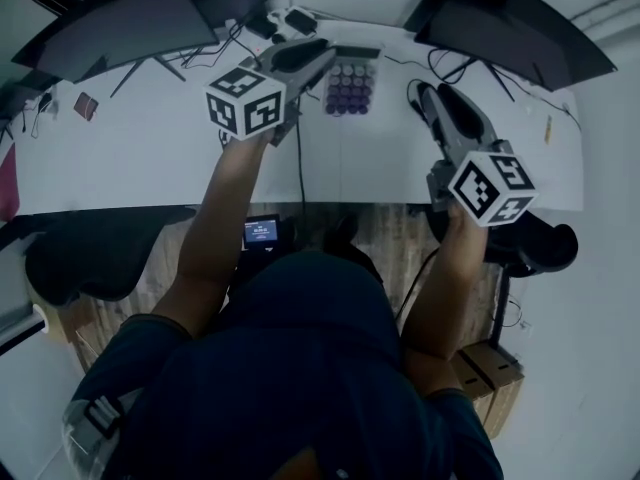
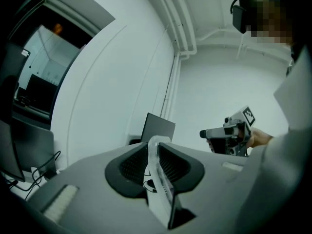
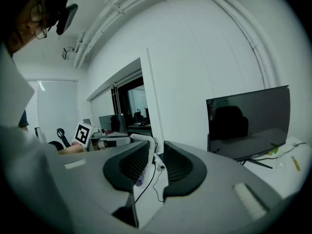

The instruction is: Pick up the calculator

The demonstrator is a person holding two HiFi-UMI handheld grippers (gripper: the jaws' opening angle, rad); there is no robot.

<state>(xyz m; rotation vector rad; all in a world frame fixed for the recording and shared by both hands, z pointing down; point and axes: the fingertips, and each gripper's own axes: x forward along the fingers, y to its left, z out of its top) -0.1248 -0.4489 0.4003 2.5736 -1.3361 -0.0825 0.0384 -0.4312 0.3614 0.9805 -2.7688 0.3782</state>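
The calculator, pale with rows of purple round keys and a dark display at its far end, lies face up on the white desk. My left gripper hovers just to its left above the desk. Its jaws are shut, with only a pale strip of the gripper itself between the pads. My right gripper hangs to the calculator's right, apart from it. In the right gripper view a narrow gap stands between its jaws, and a cable shows through it with nothing held.
Dark monitors stand at the back left and back right. Adapters and cables lie behind the calculator, and a black cable runs to the desk's front edge. Black chairs sit at the left and right.
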